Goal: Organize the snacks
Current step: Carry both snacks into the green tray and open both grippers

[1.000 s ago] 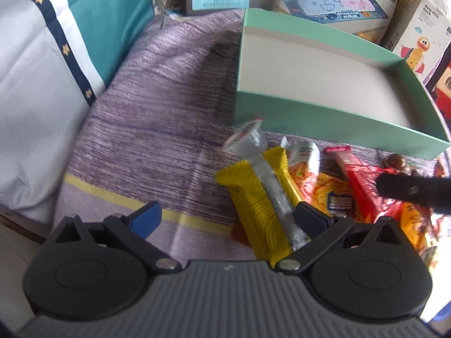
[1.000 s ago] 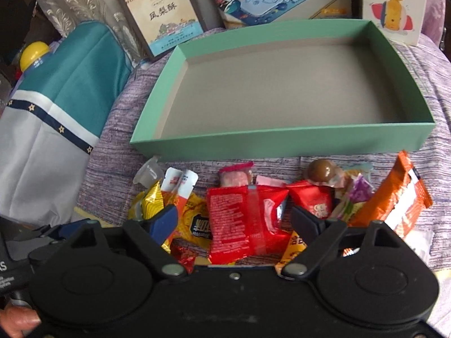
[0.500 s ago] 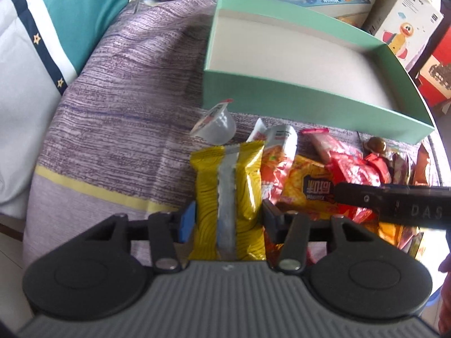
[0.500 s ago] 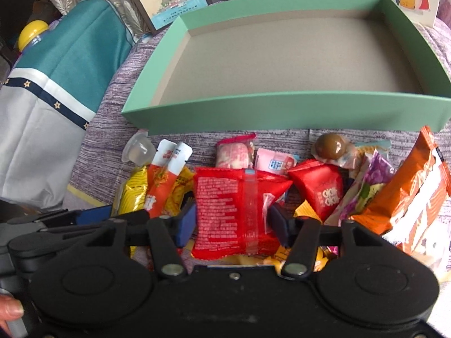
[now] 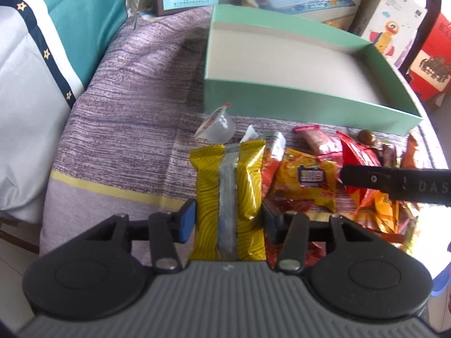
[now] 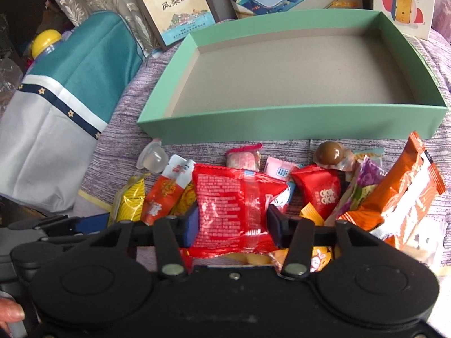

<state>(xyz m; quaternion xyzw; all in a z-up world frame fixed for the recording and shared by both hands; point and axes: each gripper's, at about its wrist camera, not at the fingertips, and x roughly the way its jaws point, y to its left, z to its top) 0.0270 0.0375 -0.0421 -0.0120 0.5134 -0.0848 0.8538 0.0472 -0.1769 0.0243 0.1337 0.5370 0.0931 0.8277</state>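
Note:
My left gripper [image 5: 229, 219] is shut on a yellow snack packet [image 5: 229, 194], held just above the purple bedcover. My right gripper [image 6: 231, 226] is shut on a red snack packet [image 6: 234, 205], over the pile of snacks. The pile lies in front of an empty mint-green box [image 6: 293, 118], also seen in the left wrist view [image 5: 304, 101]. In the pile are a clear jelly cup [image 6: 153, 159], an orange bag [image 6: 403, 197], a small red packet [image 6: 321, 194] and a brown chocolate ball [image 6: 329, 153]. The right gripper's finger [image 5: 394, 186] crosses the left wrist view.
A teal and white pillow [image 6: 56, 112] lies at the left. Picture books and boxes [image 6: 174, 8] lean behind the green box. A duck-print carton [image 5: 394, 25] stands at the box's far right corner.
Both grippers closed from open: the left onto the yellow packet, the right onto the red packet. The yellow packet now stands straight between the left fingers, lifted slightly.

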